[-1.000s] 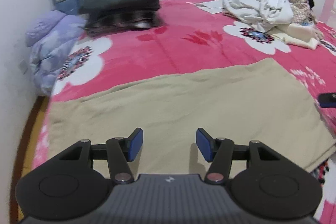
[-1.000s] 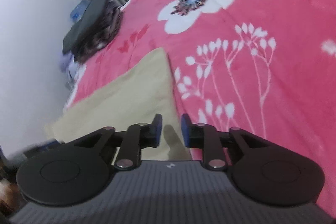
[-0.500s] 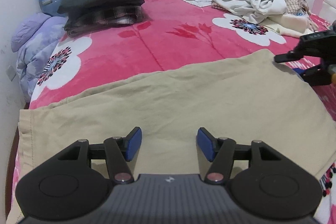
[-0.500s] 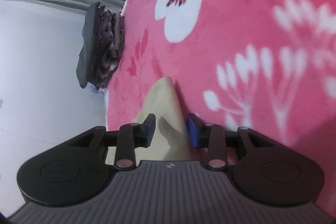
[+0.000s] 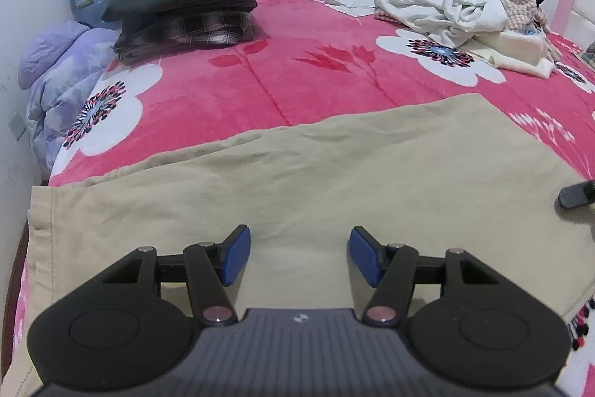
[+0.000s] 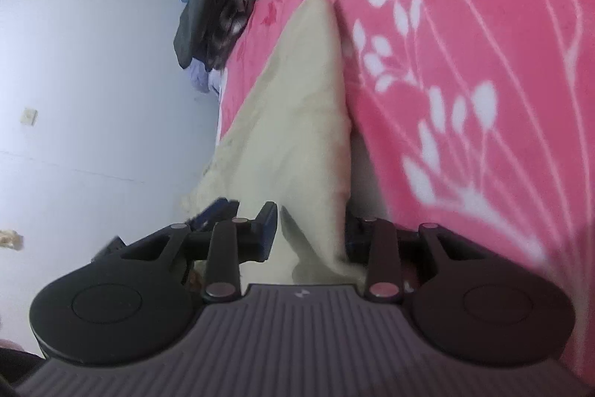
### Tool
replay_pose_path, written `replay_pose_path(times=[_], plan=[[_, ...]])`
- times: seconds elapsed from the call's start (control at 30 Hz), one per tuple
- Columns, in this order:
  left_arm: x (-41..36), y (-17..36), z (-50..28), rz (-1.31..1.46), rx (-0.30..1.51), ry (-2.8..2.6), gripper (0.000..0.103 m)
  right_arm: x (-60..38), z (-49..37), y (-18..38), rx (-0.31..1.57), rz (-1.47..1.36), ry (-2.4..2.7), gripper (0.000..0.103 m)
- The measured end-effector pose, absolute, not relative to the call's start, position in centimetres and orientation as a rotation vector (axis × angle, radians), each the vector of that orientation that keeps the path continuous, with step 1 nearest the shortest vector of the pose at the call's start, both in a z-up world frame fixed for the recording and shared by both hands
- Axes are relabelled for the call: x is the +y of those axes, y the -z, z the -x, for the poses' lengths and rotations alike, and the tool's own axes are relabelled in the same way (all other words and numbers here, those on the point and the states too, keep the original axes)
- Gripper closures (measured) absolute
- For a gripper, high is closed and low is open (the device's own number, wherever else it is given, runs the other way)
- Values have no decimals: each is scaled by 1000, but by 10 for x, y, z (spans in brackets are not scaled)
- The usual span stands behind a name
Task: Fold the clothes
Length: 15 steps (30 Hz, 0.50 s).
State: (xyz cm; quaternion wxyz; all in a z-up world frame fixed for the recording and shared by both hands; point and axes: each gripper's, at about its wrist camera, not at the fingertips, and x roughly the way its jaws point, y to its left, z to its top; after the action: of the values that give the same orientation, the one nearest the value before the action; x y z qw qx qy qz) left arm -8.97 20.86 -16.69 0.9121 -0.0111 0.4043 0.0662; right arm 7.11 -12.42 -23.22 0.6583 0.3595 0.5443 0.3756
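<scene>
Now the tan cloth (image 5: 334, 181) lies flat on the pink bed (image 5: 297, 88), near the front edge. Left tongs (image 5: 295, 257) hang over it w/ jaws wide apart, nothing between them. Right tongs (image 6: 310, 235) sit at the cloth's side edge; the edge is between the pads & the jaws have just been closing, but the pic is blurry so can't tell if they pinch it yet. Folded pile (image 5: 189, 2) at the back left, messy clothes (image 5: 453, 2) back right.
</scene>
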Motion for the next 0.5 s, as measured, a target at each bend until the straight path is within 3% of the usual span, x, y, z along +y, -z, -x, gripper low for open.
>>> replay_pose_path(times=[0.1,0.5], plan=[[208,165,92,22,837,-140,42,-122,-71,212,1187,-843,-862,92],[207,168,108,-16,814,-121,42,-66,-64,108,1047,-723,-1023,94]])
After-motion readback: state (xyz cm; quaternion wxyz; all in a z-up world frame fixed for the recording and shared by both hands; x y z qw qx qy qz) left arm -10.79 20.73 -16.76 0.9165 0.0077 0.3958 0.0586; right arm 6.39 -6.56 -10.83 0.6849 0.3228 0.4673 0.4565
